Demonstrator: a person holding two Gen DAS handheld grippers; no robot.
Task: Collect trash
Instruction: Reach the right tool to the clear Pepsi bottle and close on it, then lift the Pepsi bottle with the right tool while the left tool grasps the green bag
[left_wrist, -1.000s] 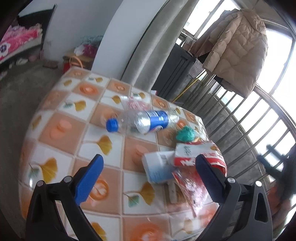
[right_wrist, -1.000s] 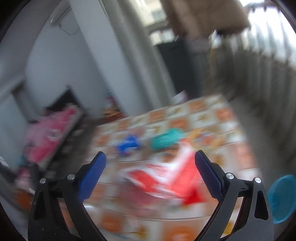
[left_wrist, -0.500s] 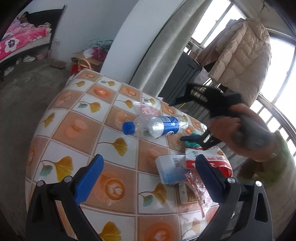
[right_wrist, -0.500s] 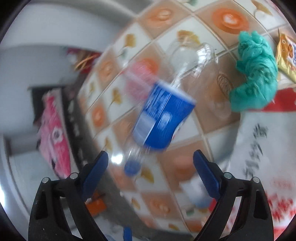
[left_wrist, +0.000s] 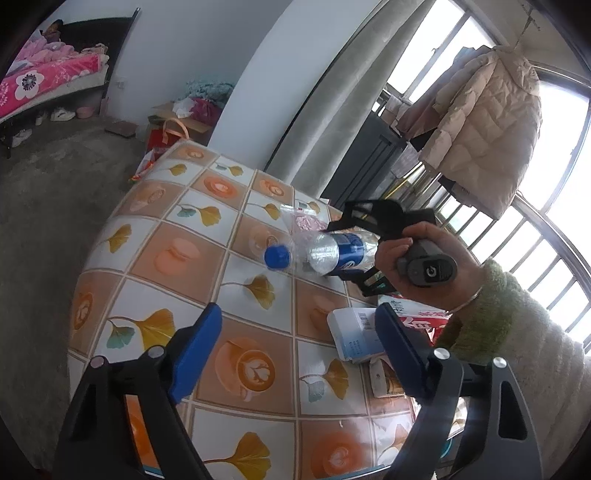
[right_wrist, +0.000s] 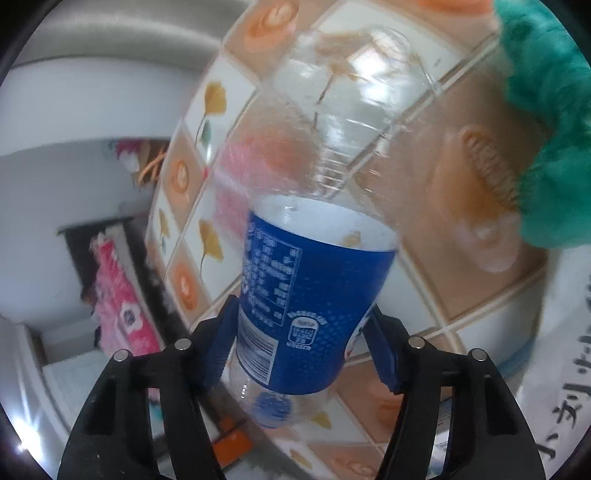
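A clear plastic bottle (left_wrist: 325, 252) with a blue label and blue cap lies on the patterned tablecloth (left_wrist: 177, 258). My right gripper (right_wrist: 301, 350) has its blue pads on both sides of the bottle's label (right_wrist: 314, 295), closed on it. In the left wrist view the right gripper (left_wrist: 364, 245) shows around the bottle, held by a hand. My left gripper (left_wrist: 299, 347) is open and empty above the table's near part. A teal crumpled wad (right_wrist: 546, 122) lies beside the bottle's base.
A white-and-blue packet (left_wrist: 352, 334) and a red-and-white bag (left_wrist: 417, 321) lie right of my left gripper. A small clear wrapper with pink inside (left_wrist: 306, 221) lies beyond the bottle. A window railing (left_wrist: 517, 243) and a hanging coat (left_wrist: 484, 129) are at right.
My right gripper has swung down over the table and closed its pads on the bottle. My left gripper has drawn back a little and stays open.
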